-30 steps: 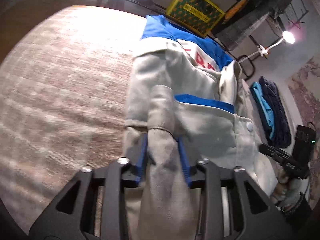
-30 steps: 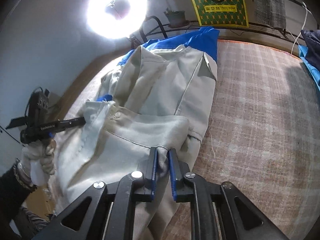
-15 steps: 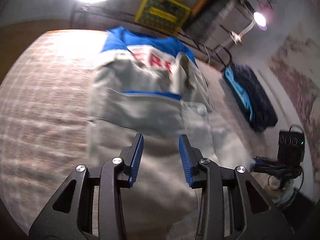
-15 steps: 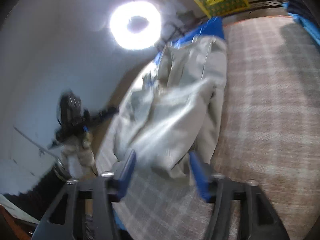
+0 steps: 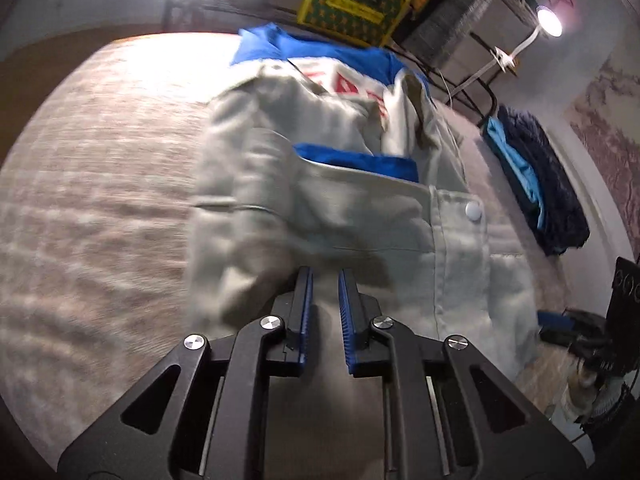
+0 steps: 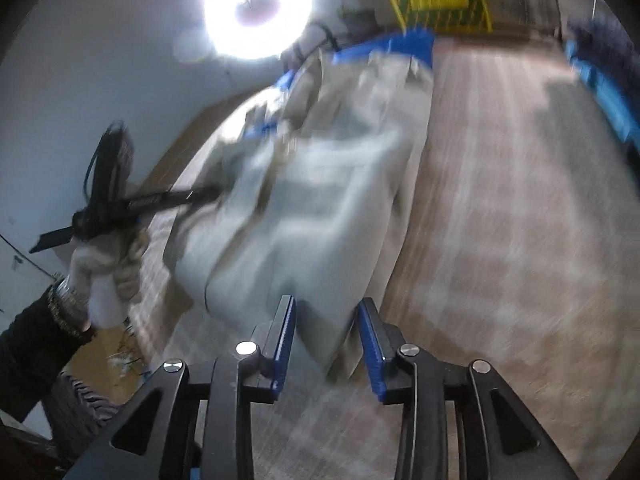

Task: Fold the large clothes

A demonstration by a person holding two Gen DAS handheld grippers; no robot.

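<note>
Ring-light glare floods the far wall, and under it a pale woven plaid surface (image 5: 100, 184) stretches wide; whether it's a bed or a covered counter, I can't tell. Spread along it lies the big grey-and-blue jacket (image 5: 352, 216), collar end far away by the yellow patterned box (image 5: 354, 4), hem end close to both cameras. One sleeve (image 5: 256, 200) is already laid lengthwise over the body.

Now the left gripper (image 5: 325, 280): its jaws have just been closing, standing nearly together with a narrow slit between the blue pads, hovering over the near cloth. No fold rises up into that slit, so I read it as empty. Over on the other side, the right gripper (image 6: 326, 312) has just been opening, jaws parted, the jacket's near corner lying below and between them but not pinched. That view is badly smeared by motion, so fine contact is hard to call.

So the play, as I see it, is a fresh hold for the next fold. Best done by spreading the left jaws again, taking each side of the hem at matching points, and carrying both corners evenly toward the collar so the sleeve stays flat. One risk: pinching a single layer drags the stack crooked. A folded dark-and-teal pile (image 5: 536, 176) waits off to the side.
</note>
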